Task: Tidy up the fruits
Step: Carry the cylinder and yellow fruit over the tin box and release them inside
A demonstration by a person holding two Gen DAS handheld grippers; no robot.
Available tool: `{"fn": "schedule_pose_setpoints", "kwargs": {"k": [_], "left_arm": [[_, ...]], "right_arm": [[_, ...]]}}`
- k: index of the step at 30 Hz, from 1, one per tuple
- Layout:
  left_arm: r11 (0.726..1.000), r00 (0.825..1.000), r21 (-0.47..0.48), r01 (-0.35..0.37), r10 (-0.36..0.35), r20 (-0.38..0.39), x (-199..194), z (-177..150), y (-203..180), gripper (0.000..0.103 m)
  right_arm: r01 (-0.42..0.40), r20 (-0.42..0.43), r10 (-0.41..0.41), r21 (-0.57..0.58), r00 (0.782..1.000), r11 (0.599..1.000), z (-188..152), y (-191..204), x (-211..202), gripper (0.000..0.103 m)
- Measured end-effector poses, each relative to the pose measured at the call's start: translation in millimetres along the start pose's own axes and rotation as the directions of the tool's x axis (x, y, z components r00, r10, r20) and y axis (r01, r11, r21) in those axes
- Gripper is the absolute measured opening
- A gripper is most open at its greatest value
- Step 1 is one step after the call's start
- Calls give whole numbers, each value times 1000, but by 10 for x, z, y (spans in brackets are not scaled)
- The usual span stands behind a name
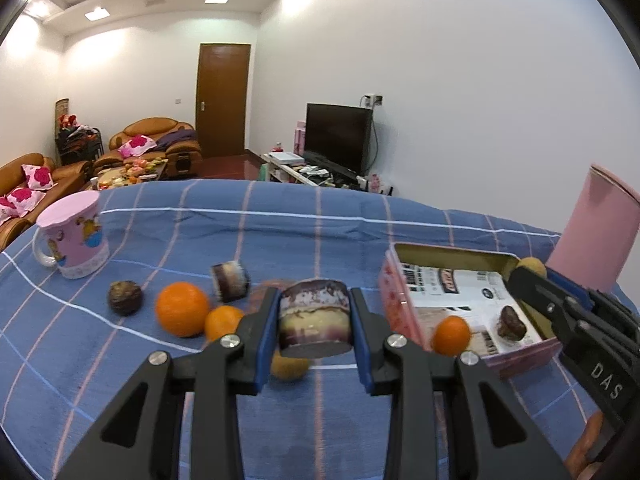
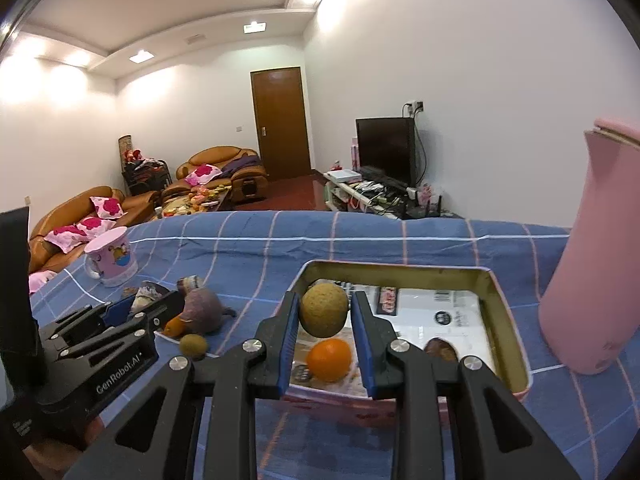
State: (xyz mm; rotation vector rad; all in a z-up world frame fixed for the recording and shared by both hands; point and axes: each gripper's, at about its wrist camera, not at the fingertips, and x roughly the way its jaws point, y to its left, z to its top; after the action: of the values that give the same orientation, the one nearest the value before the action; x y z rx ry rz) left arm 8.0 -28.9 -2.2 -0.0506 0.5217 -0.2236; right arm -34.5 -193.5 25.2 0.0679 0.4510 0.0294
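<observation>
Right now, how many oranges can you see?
3. One orange sits inside the tin at its near-left corner; a large one and a smaller one lie touching on the cloth, left of the left gripper. Others may be hidden behind it.

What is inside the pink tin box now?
Inside the pink tin box lie a small orange, a dark brown fruit and a printed paper lining. The right gripper and its round yellowish fruit cover the part behind them.

Tin's open top is standing clear

Pink jug point(image 2: 592, 264) is crowding the tin point(image 2: 508, 316) on its right; loose oranges point(image 1: 182, 308) are cluttering the cloth point(image 1: 280, 232) leftward.
</observation>
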Motion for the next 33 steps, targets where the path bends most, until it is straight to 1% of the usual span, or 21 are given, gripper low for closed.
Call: {"fn": "schedule_pose_setpoints", "kwargs": {"k": [4, 12, 25, 33], "left_arm": [[999, 1000, 33, 15, -15, 4, 5, -6, -177, 36], [997, 999, 66, 41, -42, 9, 57, 21, -471, 36], [992, 996, 92, 85, -86, 3, 142, 62, -811, 36], [987, 994, 109, 114, -113, -8, 234, 82, -1035, 36]], "right_arm": [[33, 9, -33, -24, 999, 999, 1, -79, -23, 28], [65, 13, -65, -5, 998, 998, 13, -323, -57, 28], [125, 22, -125, 6, 992, 992, 26, -622, -119, 28], [165, 12, -165, 28, 986, 986, 38, -858, -102, 28]]}}
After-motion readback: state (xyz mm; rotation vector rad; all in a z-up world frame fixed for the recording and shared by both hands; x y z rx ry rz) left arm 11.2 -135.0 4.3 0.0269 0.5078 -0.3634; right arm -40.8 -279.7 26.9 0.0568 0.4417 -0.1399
